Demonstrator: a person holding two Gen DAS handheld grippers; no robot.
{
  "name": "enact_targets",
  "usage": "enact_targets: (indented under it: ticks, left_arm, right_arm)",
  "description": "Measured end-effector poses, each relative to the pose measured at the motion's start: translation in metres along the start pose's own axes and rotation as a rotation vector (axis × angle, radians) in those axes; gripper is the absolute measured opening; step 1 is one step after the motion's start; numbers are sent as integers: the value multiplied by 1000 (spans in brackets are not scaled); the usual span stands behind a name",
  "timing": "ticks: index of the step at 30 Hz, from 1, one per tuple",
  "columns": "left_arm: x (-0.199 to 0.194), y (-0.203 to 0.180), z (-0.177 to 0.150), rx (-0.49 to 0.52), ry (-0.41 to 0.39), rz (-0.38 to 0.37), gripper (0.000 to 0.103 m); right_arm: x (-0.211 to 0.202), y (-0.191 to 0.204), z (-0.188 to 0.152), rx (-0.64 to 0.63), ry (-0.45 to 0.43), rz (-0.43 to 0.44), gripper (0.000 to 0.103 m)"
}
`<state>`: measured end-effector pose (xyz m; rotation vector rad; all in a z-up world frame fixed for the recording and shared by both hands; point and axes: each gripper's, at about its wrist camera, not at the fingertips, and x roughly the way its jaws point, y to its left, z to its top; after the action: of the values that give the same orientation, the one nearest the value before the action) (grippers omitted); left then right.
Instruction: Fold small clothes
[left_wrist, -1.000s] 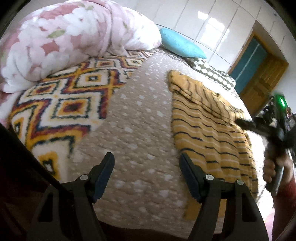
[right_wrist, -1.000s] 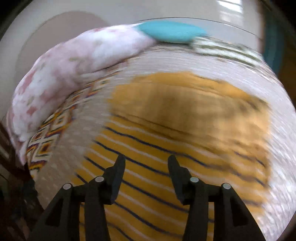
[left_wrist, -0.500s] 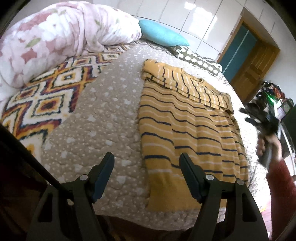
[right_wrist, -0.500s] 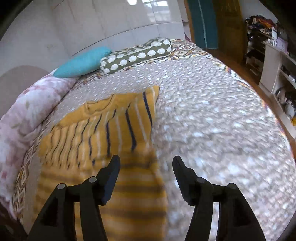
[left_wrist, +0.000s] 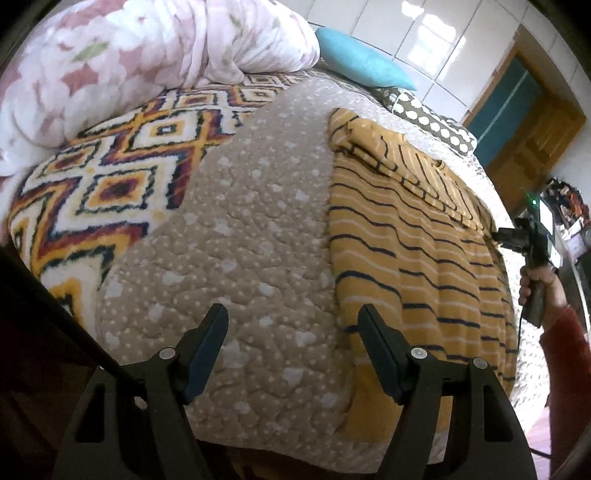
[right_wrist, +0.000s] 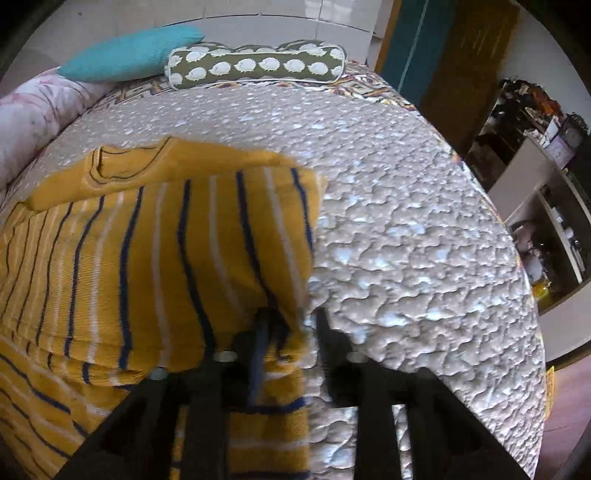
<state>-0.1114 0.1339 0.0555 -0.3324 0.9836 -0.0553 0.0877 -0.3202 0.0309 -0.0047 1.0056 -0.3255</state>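
Note:
A yellow jumper with navy and white stripes (left_wrist: 406, 236) lies flat on the beige quilted bed cover (left_wrist: 240, 229), its sleeves folded across the chest. My left gripper (left_wrist: 293, 350) is open and empty, above the cover just left of the jumper's hem. In the right wrist view the jumper (right_wrist: 147, 251) fills the left half. My right gripper (right_wrist: 291, 332) is shut on the jumper's right edge, where the folded sleeve ends. It also shows in the left wrist view (left_wrist: 496, 234) at the jumper's far side.
A rolled pink floral duvet (left_wrist: 129, 55) and a patterned blanket (left_wrist: 110, 184) lie on the left. A turquoise pillow (right_wrist: 129, 55) and a spotted green bolster (right_wrist: 258, 66) lie at the head. A door and shelves (right_wrist: 546, 192) stand on the right.
My right gripper has moved down onto the jumper's right edge and shut on it. My left gripper has shifted left, so the jumper now lies to its right.

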Motion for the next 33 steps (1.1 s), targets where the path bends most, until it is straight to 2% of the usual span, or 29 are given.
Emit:
enact_targets:
  ticks: [1, 5, 9, 12, 17, 20, 24, 27, 29, 33]
  left_arm:
    - [-1, 0, 0, 5, 0, 1, 72]
    - [-4, 0, -2, 26, -5, 13, 72]
    - [-2, 1, -2, 18, 10, -6, 72]
    - [3, -3, 0, 27, 24, -35, 72]
    - [24, -15, 8, 66, 80, -79, 72]
    - [37, -18, 11, 57, 103, -98, 73]
    - [44, -22, 13, 33, 88, -118, 84]
    - [50, -28, 12, 29, 83, -88, 89]
    - [54, -34, 10, 47, 78, -49, 90]
    - [63, -53, 0, 149, 57, 43, 101]
  right_arm:
    - [-5, -2, -1, 1, -6, 1, 48]
    - [-32, -25, -20, 50, -7, 111, 50]
    - [-70, -55, -70, 123, 7, 279, 52]
    - [-91, -70, -120, 169, 16, 344, 54]
    - [-102, -86, -191, 263, 28, 426, 54]
    - [-112, -87, -219, 320, -11, 478, 56]
    - [-114, -90, -242, 430, -39, 578, 56]
    - [-115, -92, -257, 500, -67, 652, 57]
    - [-118, -91, -267, 501, -94, 664, 57]
    - [-124, -88, -284, 487, -150, 697, 57]
